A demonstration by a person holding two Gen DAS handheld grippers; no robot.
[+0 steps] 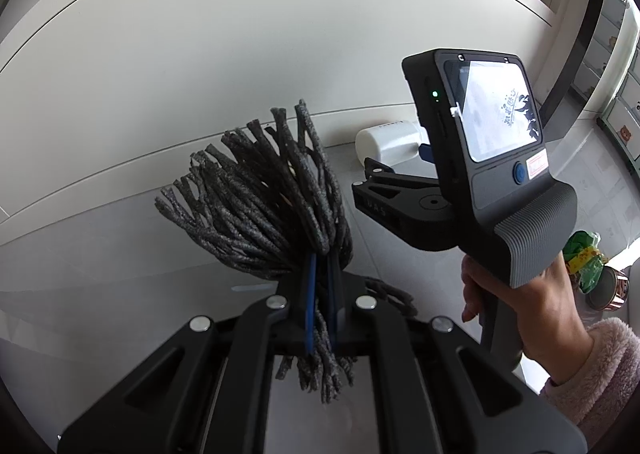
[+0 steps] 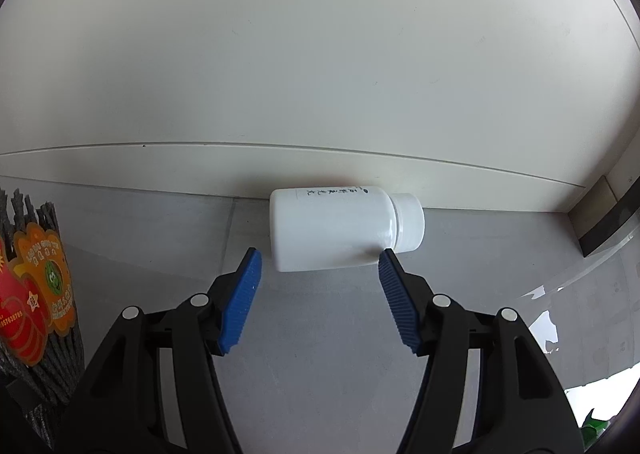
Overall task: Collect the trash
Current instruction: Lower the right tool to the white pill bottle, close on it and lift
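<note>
A white plastic bottle (image 2: 336,230) with a white cap lies on its side on the grey floor, against the skirting board. My right gripper (image 2: 319,260) stands open just short of it. The blue pads (image 2: 244,294) flank the bottle's near side without pressing on it. My left gripper (image 1: 322,266) is shut on a bundle of dark grey foam netting (image 1: 272,190), which fans out above the jaws. The same netting (image 2: 44,294) shows at the left edge of the right wrist view, carrying orange and red stickers. The left wrist view shows the bottle (image 1: 390,142) beyond the right gripper, which a hand (image 1: 532,306) holds.
A cream wall with a skirting board (image 2: 160,166) runs behind the bottle. On the floor at the right lie a green wrapper (image 1: 586,258) and a round copper-coloured tin (image 1: 608,288). White drawers (image 1: 616,94) stand at the far right.
</note>
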